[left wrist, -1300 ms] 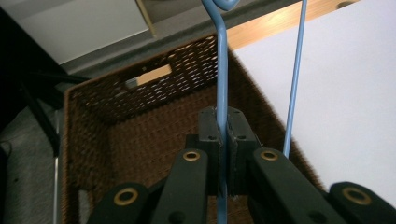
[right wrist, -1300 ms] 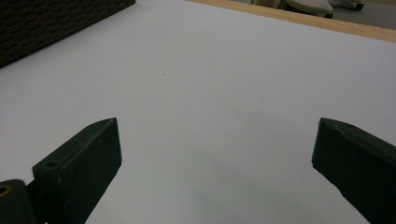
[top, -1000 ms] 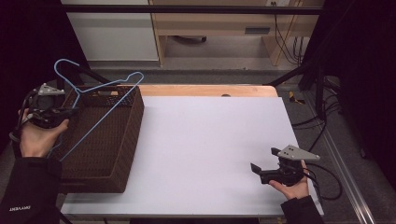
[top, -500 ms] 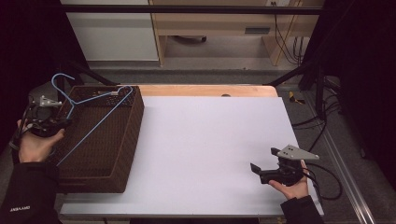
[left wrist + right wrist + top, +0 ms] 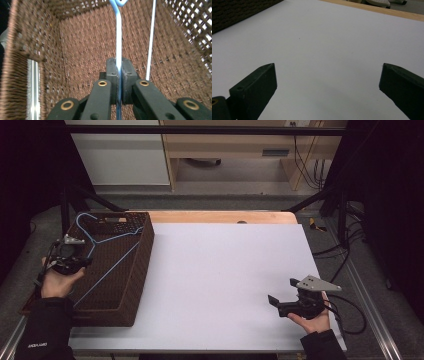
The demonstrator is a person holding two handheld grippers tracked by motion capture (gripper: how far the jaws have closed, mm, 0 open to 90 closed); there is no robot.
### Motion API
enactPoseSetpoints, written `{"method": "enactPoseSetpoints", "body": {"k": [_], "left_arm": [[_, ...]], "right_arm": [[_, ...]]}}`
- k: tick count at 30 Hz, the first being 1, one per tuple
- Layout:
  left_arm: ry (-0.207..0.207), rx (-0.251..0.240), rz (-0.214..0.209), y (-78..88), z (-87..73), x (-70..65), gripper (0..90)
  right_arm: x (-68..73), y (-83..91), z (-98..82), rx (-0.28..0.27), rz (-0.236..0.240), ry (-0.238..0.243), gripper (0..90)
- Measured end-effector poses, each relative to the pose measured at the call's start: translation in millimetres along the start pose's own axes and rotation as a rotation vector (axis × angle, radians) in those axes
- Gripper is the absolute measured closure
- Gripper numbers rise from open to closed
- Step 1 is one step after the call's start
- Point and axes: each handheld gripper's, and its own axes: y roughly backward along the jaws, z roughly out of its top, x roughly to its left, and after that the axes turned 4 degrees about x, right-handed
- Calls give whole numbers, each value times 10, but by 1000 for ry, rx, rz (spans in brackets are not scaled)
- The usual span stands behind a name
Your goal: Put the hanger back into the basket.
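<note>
— White worktop (image 5: 225,270) ran wide in front of me, with a strip of bare wood along its far edge. What sat on it?

— At my left end stood a big brown wicker basket (image 5: 135,285), deep and woven, its floor plain to see in the left gripper view (image 5: 82,50).

— And your hands?

— My left gripper (image 5: 67,260) hung over the basket's left rim; in its own view it pointed down into the basket (image 5: 119,72). My right gripper (image 5: 287,304) rested low over the worktop at the near right, well apart from the basket.

— What did you hold?

— A blue wire hanger (image 5: 107,250). It lay slanted across the basket's open top, hook toward the far left corner, one long wire running down toward the near side. My left jaws were clamped on one of its wires (image 5: 119,45), pads pressed flat against it from both sides.

— The right jaws?

— Wide apart, with bare white worktop between them (image 5: 327,85), gripping nothing.
</note>
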Motion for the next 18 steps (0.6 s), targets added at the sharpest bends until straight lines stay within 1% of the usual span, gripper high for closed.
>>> {"method": "enactPoseSetpoints", "body": {"k": [1,2,4,5,6,7,8,10,11,12,15,17,18], "left_arm": [[3,7,-8,-25,-9,-9,867],[1,14,-7,-45,-18,-19,865],[16,32,-8,-80,-32,-24,861],[20,31,-15,-84,-41,-16,857],[49,13,-35,-57,-56,7,828],[49,13,-35,-57,-56,7,797],[55,-3,-34,-25,-63,17,797],[65,-32,-58,57,-78,31,781],[64,-53,-54,105,-87,22,781],[68,-78,-64,157,-95,9,769],[78,-171,-111,319,-122,-79,677],[75,-237,-142,412,-139,-179,616],[56,-256,-145,458,-147,-229,574]], "right_arm": [[-4,1,-2,-2,0,1,18],[-9,2,-3,-1,-1,0,18],[-13,1,-6,-1,-1,-1,18],[-13,0,-6,0,-1,-2,18],[-13,2,-6,-2,-1,-2,18],[-13,2,-6,-2,-1,-2,18],[-16,6,-6,0,-1,0,18],[-14,10,-4,-3,-2,-7,18],[-14,10,-4,-3,-2,-7,18],[-15,11,-3,-5,-3,-7,18],[-19,14,-1,-12,-6,-7,18],[-17,18,-1,-17,-5,-11,18],[-21,22,-1,-18,-5,-7,18]]}}
